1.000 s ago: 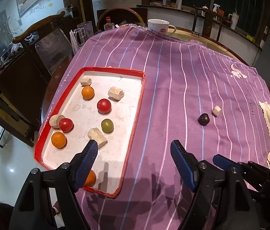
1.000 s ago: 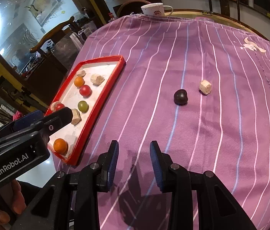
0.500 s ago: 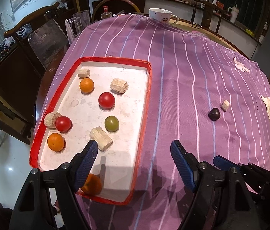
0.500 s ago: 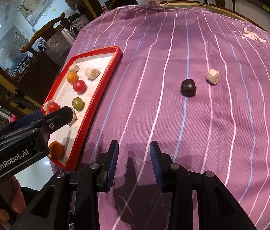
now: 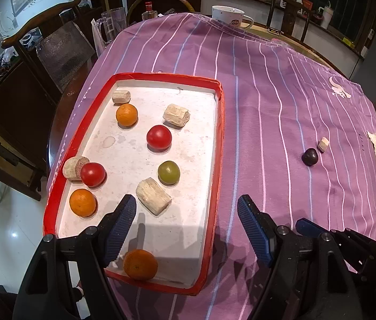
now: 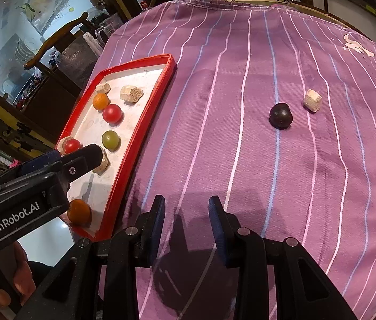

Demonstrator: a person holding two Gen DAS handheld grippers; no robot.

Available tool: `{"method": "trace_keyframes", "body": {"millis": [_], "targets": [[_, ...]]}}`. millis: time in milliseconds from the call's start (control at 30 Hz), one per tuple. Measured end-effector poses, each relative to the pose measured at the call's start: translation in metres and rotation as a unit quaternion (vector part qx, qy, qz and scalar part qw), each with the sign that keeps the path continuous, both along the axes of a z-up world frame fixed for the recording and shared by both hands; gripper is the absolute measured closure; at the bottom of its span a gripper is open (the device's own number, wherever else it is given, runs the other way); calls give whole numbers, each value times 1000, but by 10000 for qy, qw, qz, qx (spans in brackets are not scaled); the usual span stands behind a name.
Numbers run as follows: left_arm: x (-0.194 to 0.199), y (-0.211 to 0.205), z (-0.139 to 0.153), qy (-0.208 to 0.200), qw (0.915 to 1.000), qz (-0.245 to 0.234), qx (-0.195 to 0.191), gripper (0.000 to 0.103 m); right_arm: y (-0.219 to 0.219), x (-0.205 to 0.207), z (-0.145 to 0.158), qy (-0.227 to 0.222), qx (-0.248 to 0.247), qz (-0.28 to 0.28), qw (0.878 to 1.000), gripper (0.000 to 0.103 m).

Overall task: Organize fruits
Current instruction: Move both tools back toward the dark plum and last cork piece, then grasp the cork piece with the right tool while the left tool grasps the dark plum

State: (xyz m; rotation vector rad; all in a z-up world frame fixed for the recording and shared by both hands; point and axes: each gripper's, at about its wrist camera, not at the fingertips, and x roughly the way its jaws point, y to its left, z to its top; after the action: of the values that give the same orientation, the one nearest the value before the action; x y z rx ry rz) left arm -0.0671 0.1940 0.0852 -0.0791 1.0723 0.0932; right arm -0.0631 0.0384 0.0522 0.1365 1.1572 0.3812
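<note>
My left tongs hang with their jaws wide apart and nothing in them, over the near end of the red tray; my right tongs are parted too, more narrowly, empty above the purple striped cloth. Nearest in the tray lies an orange, then more oranges, two red fruits, a green one and several pale cut chunks. So most of the fruit looks gathered. Farther out on the cloth, well apart from the tray, a dark plum and one pale chunk just beside it remain to fetch, I judge.
</note>
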Motion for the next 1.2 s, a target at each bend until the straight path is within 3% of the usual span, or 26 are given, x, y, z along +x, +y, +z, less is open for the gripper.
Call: {"method": "trace_keyframes", "body": {"millis": [400, 700, 933, 1200], "targets": [[6, -13, -5, 51, 10000, -70, -7, 25, -11, 1, -3, 9, -23, -136, 9999, 66], [11, -42, -14, 137, 9997, -196, -90, 25, -58, 6, -1, -92, 40, -550, 9984, 66], [18, -72, -28, 254, 9981, -474, -288, 25, -126, 34, -1, -31, 127, -1188, 9928, 66], [39, -106, -34, 83, 9959, -768, -472, 25, -138, 86, 8, -292, 328, -801, 9958, 66]]}}
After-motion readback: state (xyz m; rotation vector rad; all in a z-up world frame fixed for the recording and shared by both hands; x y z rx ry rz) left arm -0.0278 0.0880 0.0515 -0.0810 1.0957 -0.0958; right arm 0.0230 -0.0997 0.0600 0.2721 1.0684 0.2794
